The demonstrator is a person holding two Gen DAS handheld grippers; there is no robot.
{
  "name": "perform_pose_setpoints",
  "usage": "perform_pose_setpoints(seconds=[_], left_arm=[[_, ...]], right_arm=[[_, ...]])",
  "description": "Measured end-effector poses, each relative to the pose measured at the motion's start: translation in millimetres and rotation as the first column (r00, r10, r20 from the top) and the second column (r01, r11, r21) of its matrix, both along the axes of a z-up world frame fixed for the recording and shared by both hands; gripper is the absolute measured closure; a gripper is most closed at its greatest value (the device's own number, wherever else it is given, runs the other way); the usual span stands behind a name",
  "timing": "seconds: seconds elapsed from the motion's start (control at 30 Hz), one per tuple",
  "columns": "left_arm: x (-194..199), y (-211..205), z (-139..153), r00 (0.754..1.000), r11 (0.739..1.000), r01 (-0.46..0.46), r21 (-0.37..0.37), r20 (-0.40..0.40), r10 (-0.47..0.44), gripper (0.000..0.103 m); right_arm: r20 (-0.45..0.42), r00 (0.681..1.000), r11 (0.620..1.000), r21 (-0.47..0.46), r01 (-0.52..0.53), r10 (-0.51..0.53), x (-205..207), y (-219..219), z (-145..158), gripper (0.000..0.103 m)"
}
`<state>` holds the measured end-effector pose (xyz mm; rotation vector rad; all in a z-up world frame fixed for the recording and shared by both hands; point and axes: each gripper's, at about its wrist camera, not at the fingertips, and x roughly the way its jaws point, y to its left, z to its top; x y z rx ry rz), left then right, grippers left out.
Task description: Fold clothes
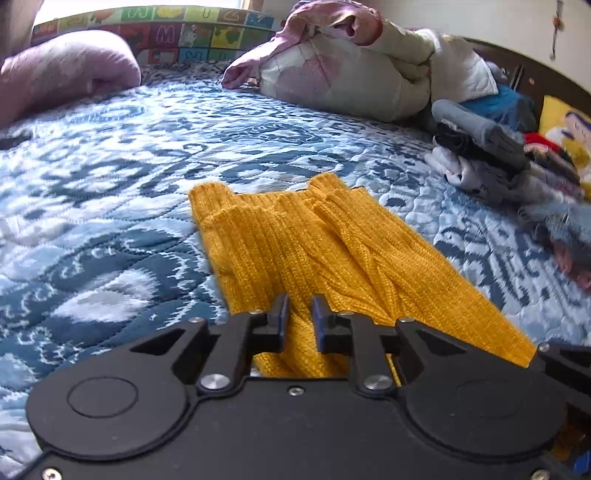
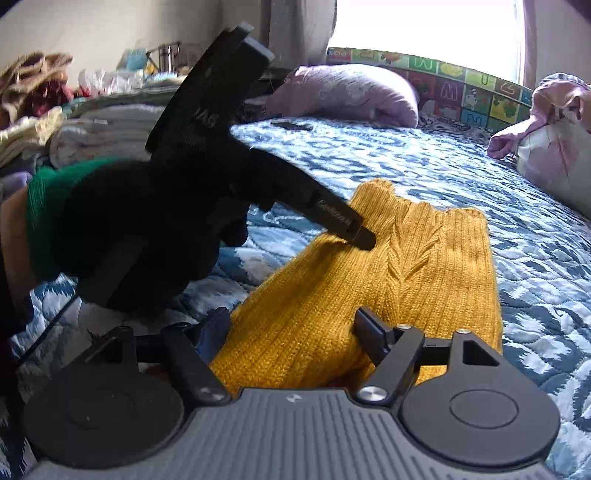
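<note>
A mustard-yellow knit sweater (image 1: 295,240) lies folded lengthwise on the blue and white quilted bedspread (image 1: 129,147). My left gripper (image 1: 301,314) is shut on a fold of the sweater at its near end, with fabric pinched between the narrow fingers. In the right wrist view the sweater (image 2: 424,266) stretches away from me, and the left gripper (image 2: 360,236) bites its left edge, held by a hand in a black glove with a green cuff (image 2: 129,236). My right gripper (image 2: 293,328) is open, its fingers wide apart on either side of the sweater's near end.
A heap of clothes (image 1: 498,158) lies at the right of the bed, a bundled quilt (image 1: 351,74) and a pink pillow (image 1: 62,70) at the far side, before a colourful letter mat (image 1: 166,33). Folded stacks (image 2: 92,129) sit at the left. A dark flat object (image 2: 291,125) rests on the bedspread.
</note>
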<state>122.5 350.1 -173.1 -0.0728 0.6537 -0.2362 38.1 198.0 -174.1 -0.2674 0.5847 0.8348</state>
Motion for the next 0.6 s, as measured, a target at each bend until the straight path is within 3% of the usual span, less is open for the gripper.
perform_pose_setpoints(seconds=[0.17,0.27,0.37,0.43,0.53,0.6], left_arm=[[-29.9,-9.1,29.7,0.995,0.996,-0.062,0.06,0.085,0.057,0.084],[-64.8,-6.5,37.4,0.991,0.993,-0.108,-0.04,0.08,0.111,0.076],[-102.0,-2.5,41.6,0.984,0.974,-0.155,-0.165,0.056,0.166,0.069],[-126.9,0.3,44.5,0.979,0.951,-0.186,-0.246,0.037,0.201,0.053],[-164.1,4.3,48.8,0.969,0.903,-0.231,-0.362,0.002,0.249,0.053],[-183.1,6.9,38.7,0.955,0.849,-0.286,-0.444,-0.054,0.293,0.052]], right_arm=[[0.002,1.0,0.999,0.05,0.016,-0.017,-16.8,-14.5,28.6,0.031],[0.006,0.998,0.99,0.121,0.067,-0.069,-37.8,-50.7,45.4,0.031],[-0.052,0.982,0.964,0.19,0.186,-0.18,-46.8,-99.0,46.0,0.031],[-0.122,0.96,0.931,0.241,0.273,-0.25,-47.8,-130.4,40.0,0.03],[-0.302,0.903,0.846,0.348,0.404,-0.307,-40.1,-177.5,21.5,0.03],[-0.437,0.851,0.779,0.408,0.476,-0.291,-30.9,-198.7,3.9,0.029]])
